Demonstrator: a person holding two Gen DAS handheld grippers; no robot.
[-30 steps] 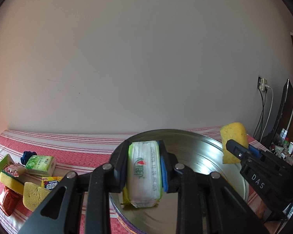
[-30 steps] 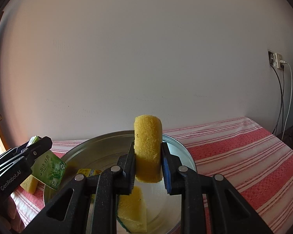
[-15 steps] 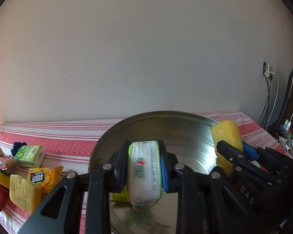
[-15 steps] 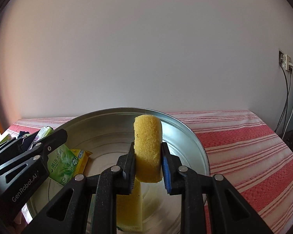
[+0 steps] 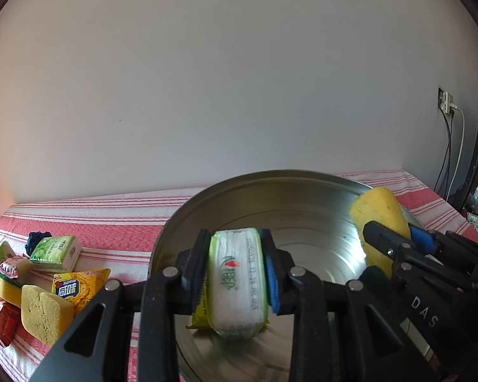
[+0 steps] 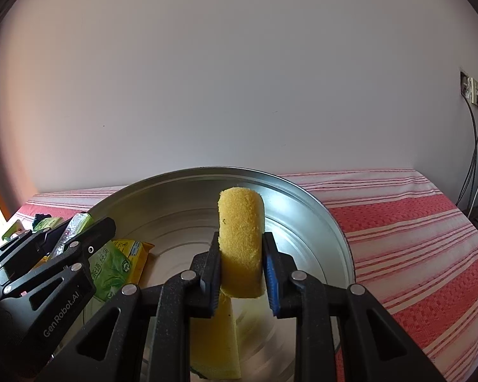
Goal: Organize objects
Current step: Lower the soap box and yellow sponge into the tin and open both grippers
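Over the metal basin (image 5: 302, 191) we log: left gripper (image 5: 235, 273), jaws just easing wider, tissue pack (image 5: 235, 283) apparently still between its pads; right gripper (image 6: 241, 269) clamped on yellow sponge (image 6: 241, 242).

Yellow sponge (image 6: 241, 242) between fingers (image 6: 212, 270), over metal basin (image 6: 322, 222)

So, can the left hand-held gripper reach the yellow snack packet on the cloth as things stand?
Probably not yet: the left hand-held gripper, jaws just opening, has the tissue pack between them over the metal basin. The yellow snack packet itself lies uncovered.
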